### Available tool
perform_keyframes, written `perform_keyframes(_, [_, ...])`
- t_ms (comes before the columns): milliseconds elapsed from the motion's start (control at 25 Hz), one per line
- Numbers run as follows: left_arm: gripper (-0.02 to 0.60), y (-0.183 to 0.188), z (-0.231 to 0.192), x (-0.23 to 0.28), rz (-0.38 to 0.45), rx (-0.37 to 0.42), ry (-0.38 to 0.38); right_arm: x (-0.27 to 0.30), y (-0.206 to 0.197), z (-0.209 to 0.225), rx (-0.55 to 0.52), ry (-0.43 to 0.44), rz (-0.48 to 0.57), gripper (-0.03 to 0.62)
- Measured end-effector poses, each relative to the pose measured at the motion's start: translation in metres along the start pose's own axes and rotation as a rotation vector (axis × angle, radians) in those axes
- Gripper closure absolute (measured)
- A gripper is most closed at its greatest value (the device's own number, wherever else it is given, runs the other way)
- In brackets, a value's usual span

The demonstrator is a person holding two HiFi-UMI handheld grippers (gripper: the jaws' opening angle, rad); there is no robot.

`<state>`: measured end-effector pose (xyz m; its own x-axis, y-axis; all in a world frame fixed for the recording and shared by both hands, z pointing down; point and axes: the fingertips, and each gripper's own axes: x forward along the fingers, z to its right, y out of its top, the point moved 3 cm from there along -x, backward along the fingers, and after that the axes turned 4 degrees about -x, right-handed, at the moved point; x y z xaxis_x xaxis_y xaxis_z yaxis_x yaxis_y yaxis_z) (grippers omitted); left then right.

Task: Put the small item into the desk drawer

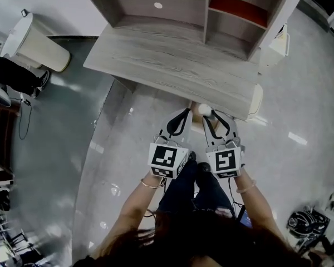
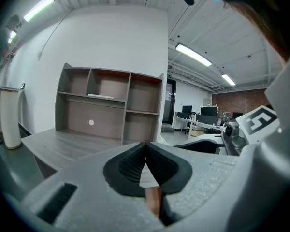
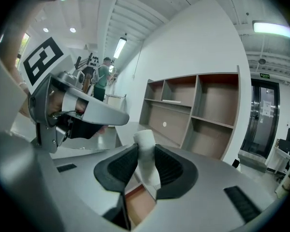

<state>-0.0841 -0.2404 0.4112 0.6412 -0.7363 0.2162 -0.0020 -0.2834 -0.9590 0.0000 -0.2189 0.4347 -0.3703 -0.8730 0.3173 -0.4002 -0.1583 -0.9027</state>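
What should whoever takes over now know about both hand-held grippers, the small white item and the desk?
Left hand-held gripper: shut, empty.
Right hand-held gripper: shut on the small white rounded item.
Both hover at the front edge of the grey wooden desk with shelves.
Done: item in hand.
Left: get the drawer open (its state is unclear here), place the item inside, release.
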Motion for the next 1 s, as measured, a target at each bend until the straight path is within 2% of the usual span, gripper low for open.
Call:
perform_keyframes(520, [0.566,-0.060,-0.034,0.032,-0.068,-0.037,-0.029,0.044,-0.056,-0.021,-0.126,0.062,-0.114,0.488])
perform_keyframes(1000, [0.566,-0.114,-0.051,0.050,-0.118,-0.067,-0.037,0.075,-0.125,-0.036,-0.154,0.104,-0.242,0.488])
